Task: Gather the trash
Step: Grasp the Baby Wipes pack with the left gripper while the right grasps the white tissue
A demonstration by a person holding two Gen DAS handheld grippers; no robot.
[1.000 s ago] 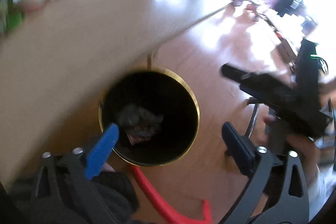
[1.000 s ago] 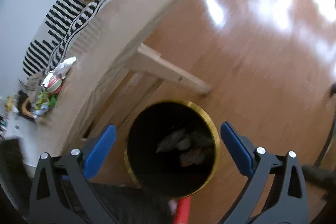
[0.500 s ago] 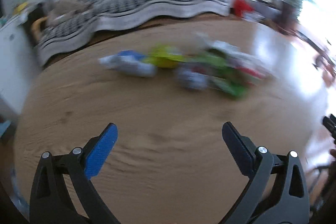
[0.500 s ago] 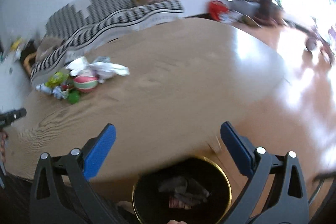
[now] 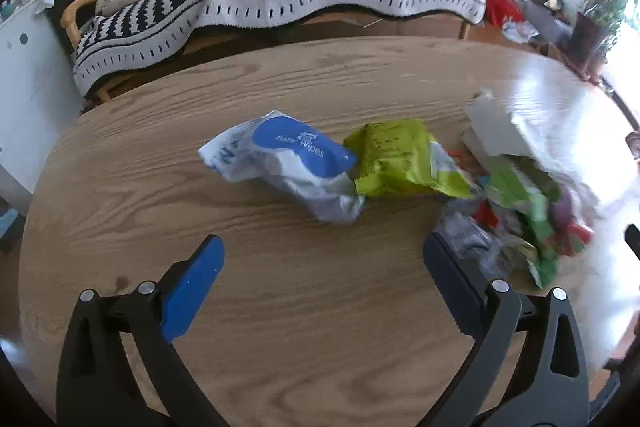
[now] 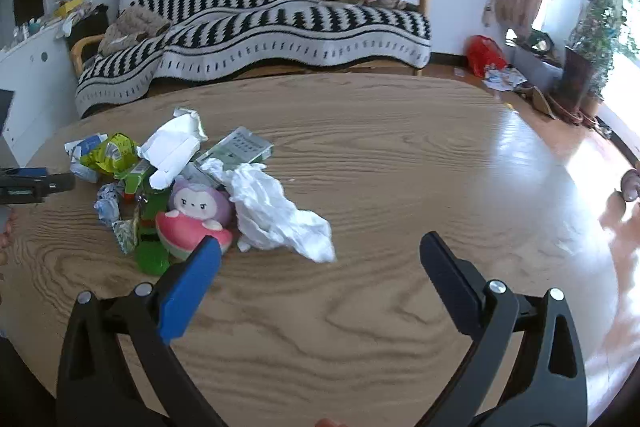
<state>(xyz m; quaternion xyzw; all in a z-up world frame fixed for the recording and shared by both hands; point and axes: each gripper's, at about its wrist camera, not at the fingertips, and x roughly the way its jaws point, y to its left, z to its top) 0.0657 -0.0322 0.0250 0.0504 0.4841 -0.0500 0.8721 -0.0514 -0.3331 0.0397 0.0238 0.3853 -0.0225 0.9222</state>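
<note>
A pile of trash lies on the wooden table. In the left wrist view a blue and white baby wipes pack lies ahead, a yellow-green wrapper beside it, and white paper with mixed wrappers to the right. My left gripper is open and empty, short of the wipes pack. In the right wrist view crumpled white tissue, a pink and purple toy, a green piece and the wipes pack lie left of centre. My right gripper is open and empty, just short of the tissue.
A sofa with a black and white striped blanket stands behind the table. A red bag and plants stand on the floor at the right. The left gripper's tip shows at the left edge of the right wrist view.
Both grippers have swung up from over the black bin on the floor to above the table, and now face the trash pile. Both stay open and empty.
</note>
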